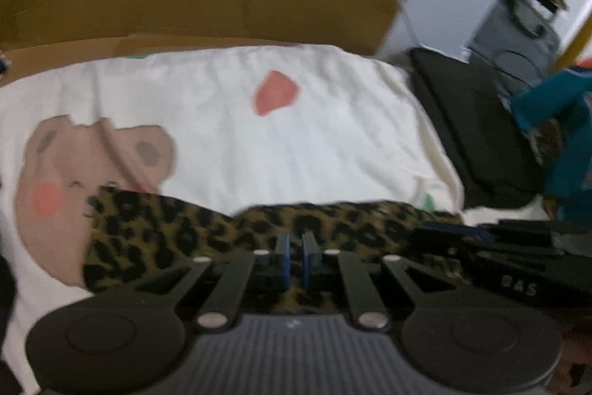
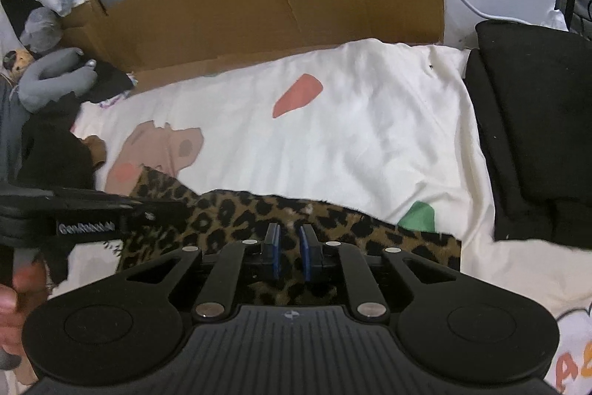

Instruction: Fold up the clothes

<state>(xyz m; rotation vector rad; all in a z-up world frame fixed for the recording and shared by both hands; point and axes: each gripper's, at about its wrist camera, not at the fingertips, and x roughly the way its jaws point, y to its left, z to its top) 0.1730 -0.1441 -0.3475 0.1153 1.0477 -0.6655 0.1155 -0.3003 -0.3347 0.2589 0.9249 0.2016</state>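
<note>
Leopard-print fabric (image 2: 229, 221) rumpled on smooth sheet (image 2: 370, 136)

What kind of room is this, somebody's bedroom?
Probably a bedroom: a cream sheet with a cartoon bear print covers what looks like a bed, a grey stuffed toy lies beside it, and a flattened cardboard box leans behind.

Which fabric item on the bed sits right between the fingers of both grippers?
The leopard-print garment, brown with black spots, lying across the near edge of the white bear-print sheet. The folded black garment sits off to the right, away from both grippers.
</note>
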